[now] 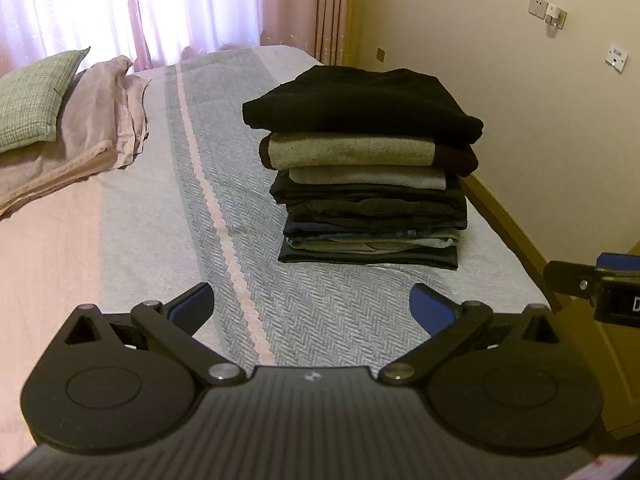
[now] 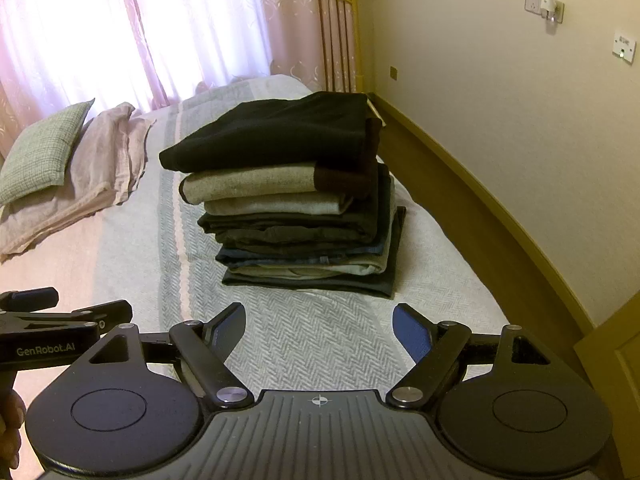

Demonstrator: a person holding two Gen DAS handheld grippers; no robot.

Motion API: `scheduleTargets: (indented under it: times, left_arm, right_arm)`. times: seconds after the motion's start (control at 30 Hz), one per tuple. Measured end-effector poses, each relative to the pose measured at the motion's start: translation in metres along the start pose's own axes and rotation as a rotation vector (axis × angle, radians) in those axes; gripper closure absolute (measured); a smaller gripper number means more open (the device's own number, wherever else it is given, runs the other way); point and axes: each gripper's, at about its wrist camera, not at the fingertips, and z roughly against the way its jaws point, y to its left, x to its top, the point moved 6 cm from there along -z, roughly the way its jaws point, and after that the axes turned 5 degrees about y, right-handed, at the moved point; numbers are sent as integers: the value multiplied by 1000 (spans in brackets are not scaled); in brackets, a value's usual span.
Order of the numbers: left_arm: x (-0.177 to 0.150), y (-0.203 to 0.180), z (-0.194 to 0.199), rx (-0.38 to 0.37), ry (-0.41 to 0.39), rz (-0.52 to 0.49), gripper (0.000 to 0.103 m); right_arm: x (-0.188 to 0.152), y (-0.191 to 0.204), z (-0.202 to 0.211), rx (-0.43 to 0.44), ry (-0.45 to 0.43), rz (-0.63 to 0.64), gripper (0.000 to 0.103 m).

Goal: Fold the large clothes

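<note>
Hovering above the bed (image 1: 328,312) with left gripper (image 1: 312,304) and right gripper (image 2: 319,326) both spread apart and empty, facing the clothes stack (image 1: 368,168) sitting at 12 o'clock.

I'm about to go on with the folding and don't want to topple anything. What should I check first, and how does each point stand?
1. Left claw open and empty: ok.
2. Right claw open and empty: ok.
3. Stack of folded clothes standing upright on the bed: ok.
4. Black top garment overhangs the layers below: not ok.
5. Unfolded garment within reach: cannot tell, none in view.
</note>
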Motion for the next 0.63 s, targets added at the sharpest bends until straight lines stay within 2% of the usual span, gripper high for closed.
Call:
scheduleTargets:
  times: [0.5, 0.63]
  left_arm:
    - [3, 1, -3, 7, 3, 3, 1]
    - [4, 0, -2, -13, -23, 10, 1]
  right_arm:
    - [1, 1, -3, 5, 4, -1, 25]
    - [1, 1, -4, 6, 7, -2, 25]
